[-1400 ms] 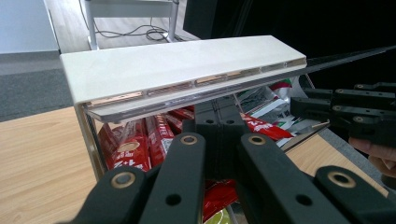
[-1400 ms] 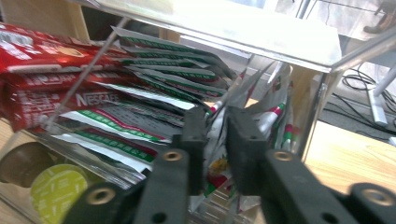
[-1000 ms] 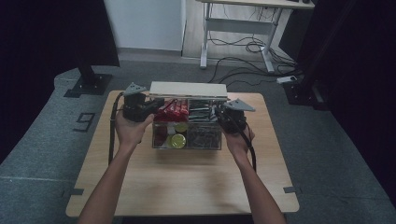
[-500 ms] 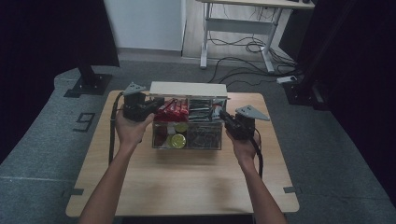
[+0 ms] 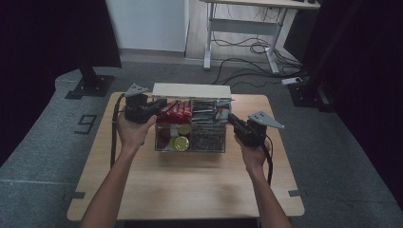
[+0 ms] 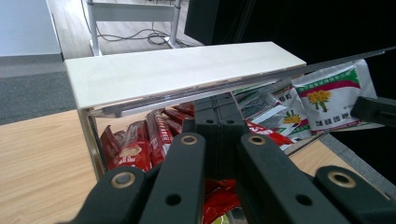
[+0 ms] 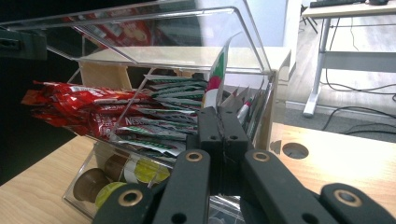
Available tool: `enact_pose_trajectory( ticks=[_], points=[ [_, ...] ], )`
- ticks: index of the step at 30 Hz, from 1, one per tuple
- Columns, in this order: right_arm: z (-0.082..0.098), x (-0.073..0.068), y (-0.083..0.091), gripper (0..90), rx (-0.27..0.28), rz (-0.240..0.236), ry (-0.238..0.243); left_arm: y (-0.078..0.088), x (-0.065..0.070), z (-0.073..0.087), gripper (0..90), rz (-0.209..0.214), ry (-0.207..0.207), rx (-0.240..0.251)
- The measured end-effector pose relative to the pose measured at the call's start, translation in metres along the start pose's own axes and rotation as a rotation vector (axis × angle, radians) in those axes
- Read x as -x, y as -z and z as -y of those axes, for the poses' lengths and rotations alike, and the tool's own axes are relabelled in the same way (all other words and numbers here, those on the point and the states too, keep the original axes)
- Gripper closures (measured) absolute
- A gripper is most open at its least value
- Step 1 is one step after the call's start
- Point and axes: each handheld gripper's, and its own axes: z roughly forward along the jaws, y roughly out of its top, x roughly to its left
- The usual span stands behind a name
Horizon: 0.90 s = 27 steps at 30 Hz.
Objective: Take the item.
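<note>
1. Dim room, cables trailing across the floor behind, and a light wooden table with a clear acrylic organizer box at its far middle. That box is what both grippers are working at.

2. Left gripper sits at the box's left end by the red sachets, jaws pressed together with nothing between them. Right gripper is at the box's right end, jaws also closed and empty.

3. From the right gripper view the clear lid stands raised over the compartments, and I can't tell what's holding it up. If it's only leaning, a nudge from either gripper could drop it.

4. The green-and-white packets and red sachets stick out past the dividers. A closed jaw pushed in there would probably shove a bunch out rather than pick one.

5. Box looks light. Pushing on one end could slide it across the wood, maybe tipping the round pods in the lower front section.

6. Cables hang off both grippers and might snag the box corner.
</note>
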Motion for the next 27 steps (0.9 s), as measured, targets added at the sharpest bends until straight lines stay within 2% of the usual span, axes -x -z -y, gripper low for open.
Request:
enact_pose_trajectory(
  ticks=[12,27],
  points=[
    [0.001,0.006,0.019,89.6,0.065,0.005,-0.009,-0.002,0.001,0.000,90.0,-0.001,0.000,-0.003],
    [-0.001,0.016,0.037,89.6,0.097,0.001,-0.028,-0.003,0.001,-0.001,90.0,-0.004,-0.001,-0.007]
  ],
)
